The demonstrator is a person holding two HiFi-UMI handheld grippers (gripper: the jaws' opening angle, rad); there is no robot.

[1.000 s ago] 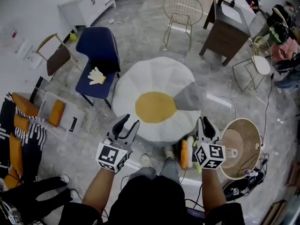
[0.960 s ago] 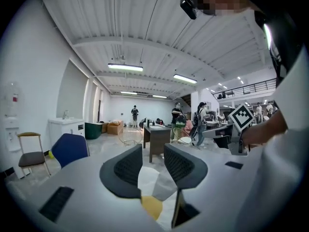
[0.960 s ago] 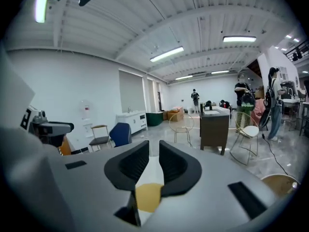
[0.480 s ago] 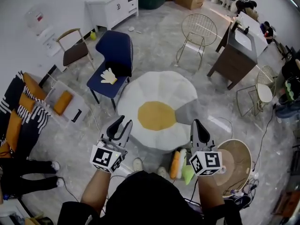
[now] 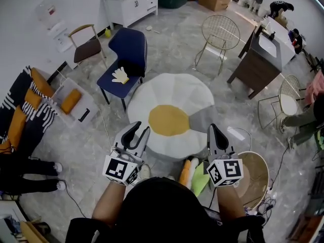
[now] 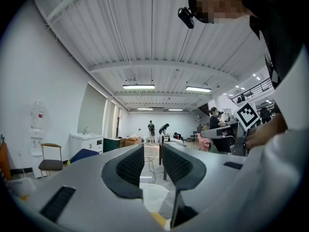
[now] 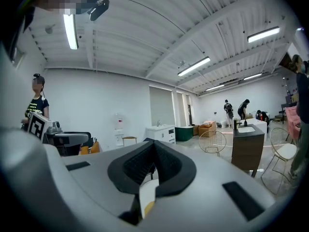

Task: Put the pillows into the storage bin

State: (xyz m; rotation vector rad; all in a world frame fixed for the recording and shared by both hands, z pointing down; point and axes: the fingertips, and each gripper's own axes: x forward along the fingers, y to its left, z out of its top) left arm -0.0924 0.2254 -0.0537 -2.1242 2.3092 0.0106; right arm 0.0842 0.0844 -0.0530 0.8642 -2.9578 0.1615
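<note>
Left hand-held gripper near egg pillow

Floor count, seen from the head view

One egg-shaped pillow, one carrot-shaped pillow, one round bin. Four chairs (no two quite alike): one blue chair, one brown chair, one gold wire chair, one white-seated wire chair. One glove, one white cabinet, one dark vanity.

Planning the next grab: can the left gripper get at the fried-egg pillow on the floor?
Probably yes. The left gripper, whose jaws have just been closing but stand apart and empty, hovers by the near edge of the fried-egg pillow, nothing between; it need only come down.
</note>
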